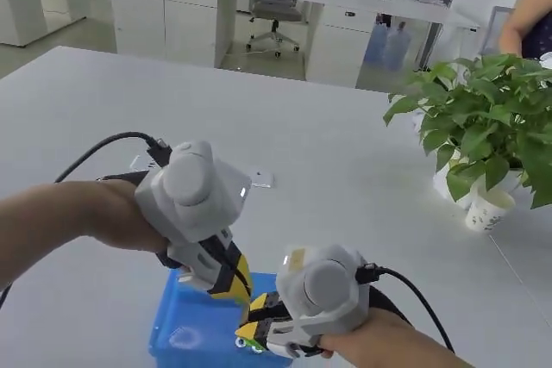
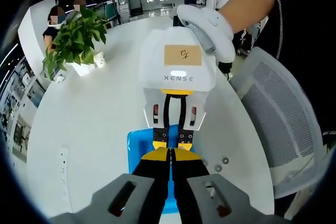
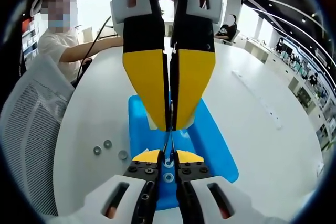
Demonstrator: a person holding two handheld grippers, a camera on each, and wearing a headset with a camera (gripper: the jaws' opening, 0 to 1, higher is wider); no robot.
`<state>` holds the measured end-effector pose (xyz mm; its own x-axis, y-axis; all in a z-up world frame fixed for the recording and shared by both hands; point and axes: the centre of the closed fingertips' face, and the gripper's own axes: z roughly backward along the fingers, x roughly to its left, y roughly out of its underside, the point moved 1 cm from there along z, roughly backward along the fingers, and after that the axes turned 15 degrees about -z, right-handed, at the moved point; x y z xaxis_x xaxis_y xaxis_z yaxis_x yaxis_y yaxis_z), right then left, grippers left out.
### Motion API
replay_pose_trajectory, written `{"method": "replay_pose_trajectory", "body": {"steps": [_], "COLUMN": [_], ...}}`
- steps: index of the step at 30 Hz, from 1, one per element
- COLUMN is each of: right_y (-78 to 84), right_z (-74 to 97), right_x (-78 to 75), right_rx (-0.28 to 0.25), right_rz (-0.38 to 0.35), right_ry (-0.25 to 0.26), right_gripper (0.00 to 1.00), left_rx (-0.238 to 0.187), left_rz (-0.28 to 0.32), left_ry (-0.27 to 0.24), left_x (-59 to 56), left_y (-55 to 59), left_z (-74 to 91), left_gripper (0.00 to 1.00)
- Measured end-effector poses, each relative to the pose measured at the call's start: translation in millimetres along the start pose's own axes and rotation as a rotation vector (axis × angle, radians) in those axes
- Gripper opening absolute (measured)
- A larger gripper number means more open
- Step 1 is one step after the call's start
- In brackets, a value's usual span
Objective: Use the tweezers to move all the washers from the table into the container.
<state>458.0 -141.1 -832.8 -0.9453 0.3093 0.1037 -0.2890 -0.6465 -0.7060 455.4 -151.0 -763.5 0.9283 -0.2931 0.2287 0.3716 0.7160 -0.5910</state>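
"XENSE" on right gripper (image 2: 171, 144) casing

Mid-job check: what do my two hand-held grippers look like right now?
Left hand-held gripper and right hand-held gripper: pale grey housings, black jaws with yellow tips, a black cable each. The right one's housing carries a tan sticker and XENSE lettering.

A white table (image 1: 345, 152) is seen in a bright office. A potted plant (image 1: 483, 118) is set near its edge. White cabinets (image 1: 172, 6) and an office chair (image 1: 274, 15) are ranged behind; a mesh chair (image 2: 273, 114) is placed alongside.
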Motion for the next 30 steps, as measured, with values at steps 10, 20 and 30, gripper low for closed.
{"method": "replay_pose_trajectory", "body": {"steps": [10,20,30], "right_y": [-12.0,-35.2,-48.6], "right_z": [12.4,32.0,42.5], "right_x": [5.2,13.1,29.7], "right_rx": [-0.026,-0.059,-0.102], "right_rz": [0.022,0.052,0.053], "right_ry": [0.007,0.012,-0.006], "right_gripper": [0.10,0.11,0.09], "left_rx": [-0.012,0.006,0.013], "left_rz": [0.004,-0.005,0.000], "left_ry": [-0.010,-0.024,-0.029], "left_x": [1.0,0.1,-11.9], "left_y": [-10.1,-28.7,-36.3], "left_z": [14.2,34.3,47.2], "left_gripper": [0.03,0.03,0.03]}}
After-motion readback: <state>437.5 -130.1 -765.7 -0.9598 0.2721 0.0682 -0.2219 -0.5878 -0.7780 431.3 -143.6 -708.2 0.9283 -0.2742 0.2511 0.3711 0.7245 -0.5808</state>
